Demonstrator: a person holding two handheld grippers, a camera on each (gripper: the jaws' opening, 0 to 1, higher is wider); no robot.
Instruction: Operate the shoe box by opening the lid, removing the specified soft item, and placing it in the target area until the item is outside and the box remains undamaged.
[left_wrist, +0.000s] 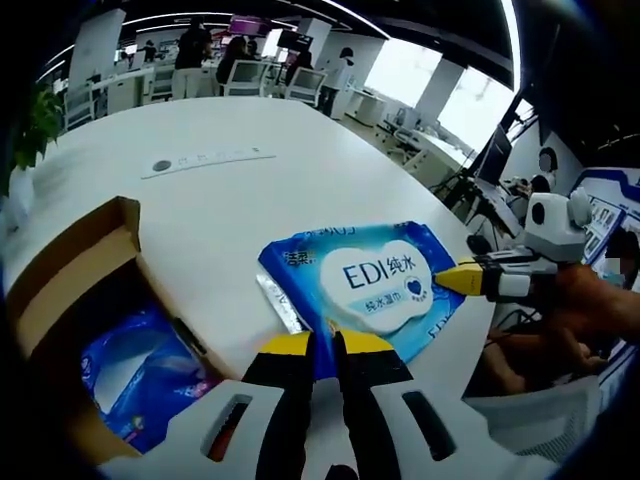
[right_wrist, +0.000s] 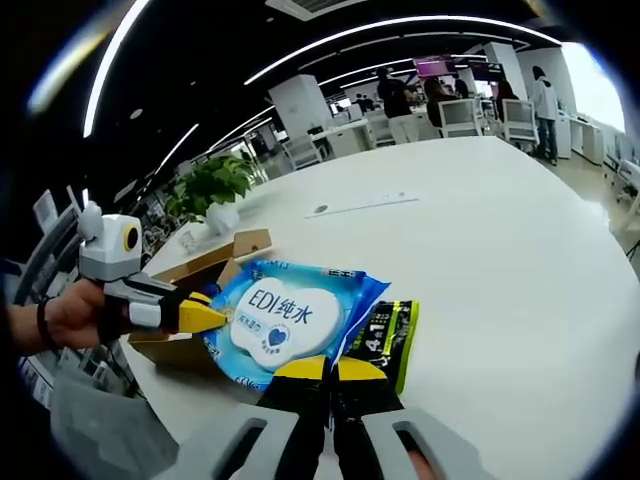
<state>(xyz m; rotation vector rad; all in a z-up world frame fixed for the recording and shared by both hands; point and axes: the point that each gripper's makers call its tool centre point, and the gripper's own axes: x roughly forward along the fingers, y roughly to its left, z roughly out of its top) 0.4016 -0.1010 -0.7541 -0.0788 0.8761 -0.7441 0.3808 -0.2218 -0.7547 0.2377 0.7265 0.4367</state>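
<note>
A blue wet-wipes pack (left_wrist: 372, 282) with a white "EDI" label lies flat just right of the open cardboard shoe box (left_wrist: 70, 262). My left gripper (left_wrist: 320, 346) is shut on the pack's near edge. My right gripper (left_wrist: 452, 279) comes in from the right with its yellow tips pinched on the pack's far edge. In the right gripper view the same pack (right_wrist: 285, 318) sits in front of the box (right_wrist: 205, 262), with my right gripper (right_wrist: 325, 368) shut on its edge and the left gripper (right_wrist: 208, 316) at its left side. Another blue packet (left_wrist: 140, 372) lies inside the box.
A dark green packet (right_wrist: 388, 336) pokes out from under the wipes pack. The wide white table (right_wrist: 500, 230) carries a long flat strip (right_wrist: 362, 206) and a potted plant (right_wrist: 212, 190) at its far edge. Chairs, desks and people stand beyond.
</note>
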